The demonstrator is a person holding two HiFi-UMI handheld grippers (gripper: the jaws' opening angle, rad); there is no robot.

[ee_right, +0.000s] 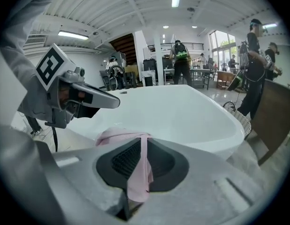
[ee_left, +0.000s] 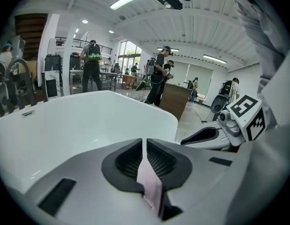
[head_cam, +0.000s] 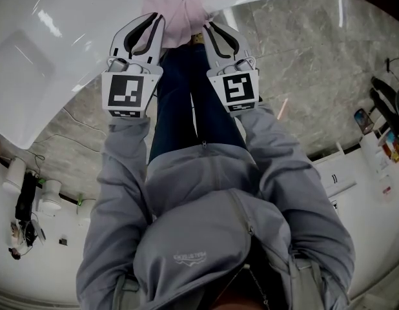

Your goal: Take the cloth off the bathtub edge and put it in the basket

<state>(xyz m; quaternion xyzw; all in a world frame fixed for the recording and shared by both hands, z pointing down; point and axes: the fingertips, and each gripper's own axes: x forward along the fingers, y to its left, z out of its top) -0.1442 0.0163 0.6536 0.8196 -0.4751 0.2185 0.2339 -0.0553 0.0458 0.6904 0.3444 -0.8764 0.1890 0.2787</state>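
Note:
A pink cloth [head_cam: 175, 8] hangs over the rim of the white bathtub [head_cam: 57, 37], at the top of the head view. My left gripper [head_cam: 159, 18] is shut on the cloth's left side; a strip of cloth [ee_left: 150, 182] shows pinched between its pads. My right gripper [head_cam: 208, 26] is shut on the right side, where a fold of cloth [ee_right: 135, 172] runs down between its jaws and bunches on the tub edge. Beyond the bathtub's [ee_right: 182, 107] far end, a wicker basket [ee_right: 237, 114] stands on the floor.
The person's legs stand close against the tub on a grey marble floor [head_cam: 303, 70]. A white shelf with bottles [head_cam: 374, 154] is at the right. Several people [ee_left: 159, 74] stand beyond the tub, beside a wooden counter [ee_left: 175, 100].

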